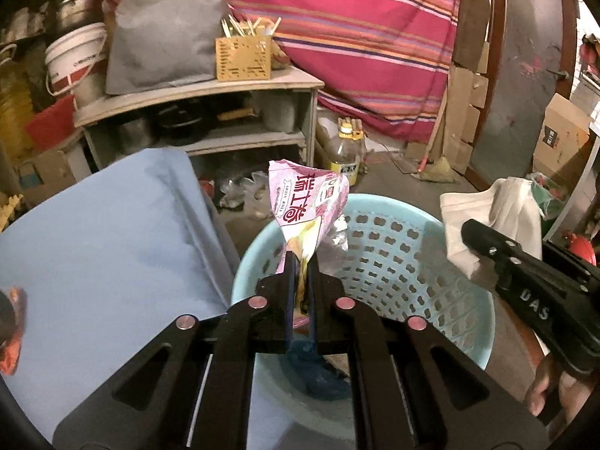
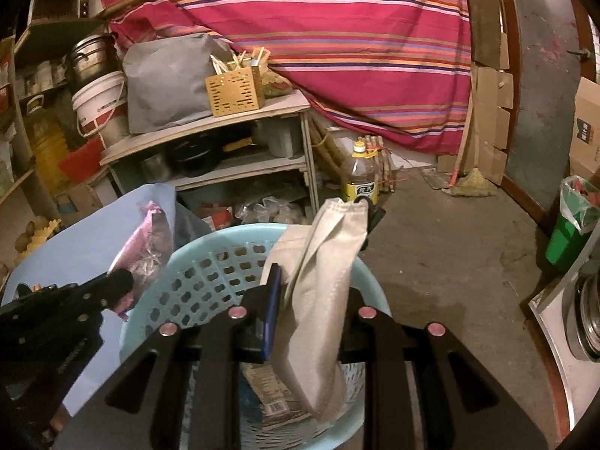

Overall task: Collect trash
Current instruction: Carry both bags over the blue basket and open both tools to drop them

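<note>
- The left gripper (image 1: 300, 262) pinches the lower end of a pink snack wrapper (image 1: 305, 202), its jaws nearly together with only the crinkled film between them; the wrapper stands up above the near rim of the pale blue basket (image 1: 468, 300).
- The right gripper (image 2: 313, 281) clamps a folded off-white paper towel (image 2: 322, 288), which sticks up past the fingertips and also droops down into the basket (image 2: 187, 258).
- Risk: both loads hang near the rim rather than the centre, so a release here could drop the wrapper onto the blue tabletop (image 1: 112, 232) or the floor.
- Risk: light film and soft paper tend to cling to the pads, so either piece may stay stuck once the jaws spread.
- Risk: the two grippers are near each other over one opening and could knock together.
- Materials: the wrapper is glossy, creased printed plastic with a silvery inner side; the towel is matte, embossed and limp.
- The basket is round moulded plastic with rows of small perforations, and some trash, including a barcoded piece, already lies at its bottom.
</note>
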Demonstrator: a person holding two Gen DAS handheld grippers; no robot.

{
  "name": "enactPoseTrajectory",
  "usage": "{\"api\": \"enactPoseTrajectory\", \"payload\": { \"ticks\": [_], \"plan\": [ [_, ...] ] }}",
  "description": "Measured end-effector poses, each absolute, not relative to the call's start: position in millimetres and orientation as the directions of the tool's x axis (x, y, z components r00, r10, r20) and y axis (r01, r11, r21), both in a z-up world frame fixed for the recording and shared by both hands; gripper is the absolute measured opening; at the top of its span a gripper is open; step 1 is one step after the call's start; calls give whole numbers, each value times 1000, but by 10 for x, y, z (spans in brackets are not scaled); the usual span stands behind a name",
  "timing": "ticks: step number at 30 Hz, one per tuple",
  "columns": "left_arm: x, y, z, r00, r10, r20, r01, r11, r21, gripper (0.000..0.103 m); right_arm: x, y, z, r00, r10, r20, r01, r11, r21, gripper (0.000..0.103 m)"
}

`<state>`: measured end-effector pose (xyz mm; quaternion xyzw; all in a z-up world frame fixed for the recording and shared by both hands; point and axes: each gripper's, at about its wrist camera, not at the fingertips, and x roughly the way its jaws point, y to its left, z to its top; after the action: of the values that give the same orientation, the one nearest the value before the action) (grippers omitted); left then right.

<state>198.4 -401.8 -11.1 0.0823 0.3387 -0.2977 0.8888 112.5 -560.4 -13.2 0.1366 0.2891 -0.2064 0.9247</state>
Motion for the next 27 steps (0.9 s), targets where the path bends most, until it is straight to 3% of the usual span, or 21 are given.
{"api": "enactPoseTrajectory", "payload": {
  "ticks": [2, 4, 7, 13, 18, 19, 20, 22, 25, 27],
  "plan": [
    [2014, -4047, -146, 588, -463, -663, 583, 811, -49, 20, 1118, -5623, -146, 745, -302, -595, 465, 874, 138, 23],
    [2011, -4038, -173, 584, -458, -670, 586, 809, -42, 39, 1117, -5639, -158, 741, -303, -599, 467, 873, 137, 23],
    [1968, -4011, -176, 605, -448, -658, 585, 811, -15, 56, 1127, -5641, -169, 737, -303, -604, 468, 874, 133, 23],
    [1951, -3806, -84, 649, -435, -624, 553, 833, -5, 78, 1165, -5568, -174, 735, -298, -609, 458, 880, 123, 23],
    [1990, -3597, -11, 682, -413, -604, 513, 858, -8, 84, 1259, -5481, -218, 726, -286, -626, 444, 890, 107, 28],
    [2001, -3547, -5, 688, -406, -602, 504, 864, -6, 85, 1277, -5466, -224, 721, -292, -628, 448, 888, 102, 37],
    [2012, -3500, -2, 694, -398, -601, 496, 868, -3, 85, 1309, -5450, -232, 717, -291, -634, 450, 887, 102, 53],
    [2034, -3410, 6, 702, -382, -601, 480, 877, 3, 85, 1331, -5456, -241, 716, -288, -636, 453, 885, 110, 66],
    [2061, -3269, 25, 711, -361, -603, 458, 889, 8, 85, 1397, -5420, -272, 695, -295, -656, 465, 880, 96, 67],
    [2074, -3157, 45, 721, -346, -600, 443, 896, 16, 85, 1422, -5382, -284, 679, -316, -663, 480, 874, 74, 74]
  ]
}}
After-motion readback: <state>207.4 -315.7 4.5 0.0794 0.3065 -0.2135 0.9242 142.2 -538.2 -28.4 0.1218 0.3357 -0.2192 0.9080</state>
